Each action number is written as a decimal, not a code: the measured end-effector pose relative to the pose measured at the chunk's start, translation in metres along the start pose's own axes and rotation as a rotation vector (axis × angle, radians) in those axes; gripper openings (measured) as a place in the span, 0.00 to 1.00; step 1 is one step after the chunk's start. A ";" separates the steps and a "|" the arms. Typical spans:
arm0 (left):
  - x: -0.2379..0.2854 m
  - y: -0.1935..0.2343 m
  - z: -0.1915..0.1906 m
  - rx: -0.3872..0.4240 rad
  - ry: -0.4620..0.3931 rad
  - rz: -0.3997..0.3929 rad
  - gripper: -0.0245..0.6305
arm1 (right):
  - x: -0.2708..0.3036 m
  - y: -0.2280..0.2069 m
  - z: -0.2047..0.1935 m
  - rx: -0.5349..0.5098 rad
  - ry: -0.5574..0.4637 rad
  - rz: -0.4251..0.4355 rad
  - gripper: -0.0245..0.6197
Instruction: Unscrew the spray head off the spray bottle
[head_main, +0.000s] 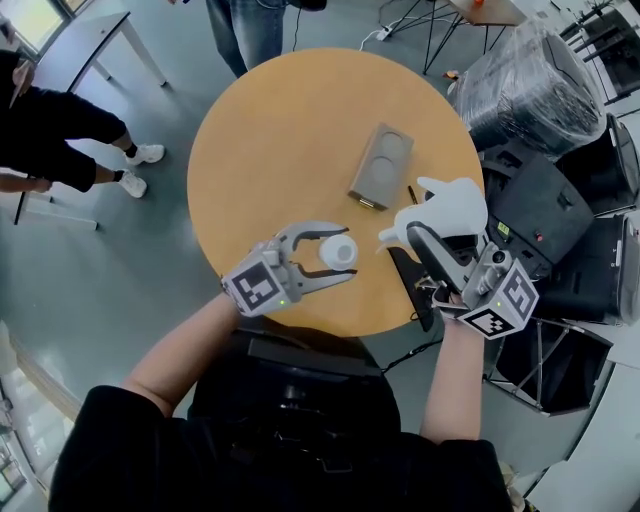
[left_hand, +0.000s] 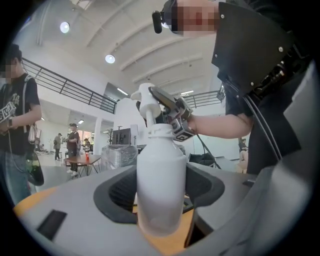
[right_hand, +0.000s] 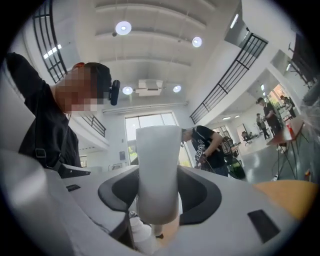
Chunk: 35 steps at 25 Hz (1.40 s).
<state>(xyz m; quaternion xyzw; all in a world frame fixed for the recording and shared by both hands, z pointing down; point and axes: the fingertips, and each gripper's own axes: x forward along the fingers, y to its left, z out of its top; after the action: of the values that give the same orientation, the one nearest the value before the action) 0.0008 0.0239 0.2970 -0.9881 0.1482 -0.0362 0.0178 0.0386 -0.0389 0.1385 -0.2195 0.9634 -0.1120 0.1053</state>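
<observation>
A white spray bottle (head_main: 336, 252) stands upright near the front edge of the round table, and my left gripper (head_main: 345, 254) is shut on its body. Its threaded neck (left_hand: 160, 131) is bare in the left gripper view, above the bottle body (left_hand: 161, 180) clamped between the jaws of my left gripper (left_hand: 161, 202). The white spray head (head_main: 447, 208) is off the bottle and held to its right, apart from it, with my right gripper (head_main: 428, 228) shut on it. The right gripper view shows the spray head (right_hand: 158, 170) filling the gap in my right gripper (right_hand: 158, 202).
The round wooden table (head_main: 290, 130) carries a grey rectangular block (head_main: 381, 165) near its right side, with a small dark stick (head_main: 411, 194) beside it. Black cases and a plastic-wrapped bundle (head_main: 530, 85) crowd the floor on the right. People stand at the left (head_main: 60, 140) and the far side.
</observation>
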 end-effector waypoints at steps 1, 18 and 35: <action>-0.003 0.004 -0.006 -0.003 0.002 0.015 0.51 | 0.001 -0.008 -0.015 0.020 0.022 -0.021 0.41; 0.014 0.053 -0.120 -0.057 -0.010 0.049 0.51 | -0.025 -0.099 -0.272 0.345 0.378 -0.197 0.41; 0.067 0.059 -0.314 -0.170 0.076 0.109 0.51 | -0.078 -0.174 -0.472 0.334 0.699 -0.333 0.41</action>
<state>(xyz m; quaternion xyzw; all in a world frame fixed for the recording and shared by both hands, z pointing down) 0.0234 -0.0600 0.6113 -0.9745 0.2047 -0.0599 -0.0697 0.0585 -0.0769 0.6457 -0.3009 0.8612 -0.3498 -0.2133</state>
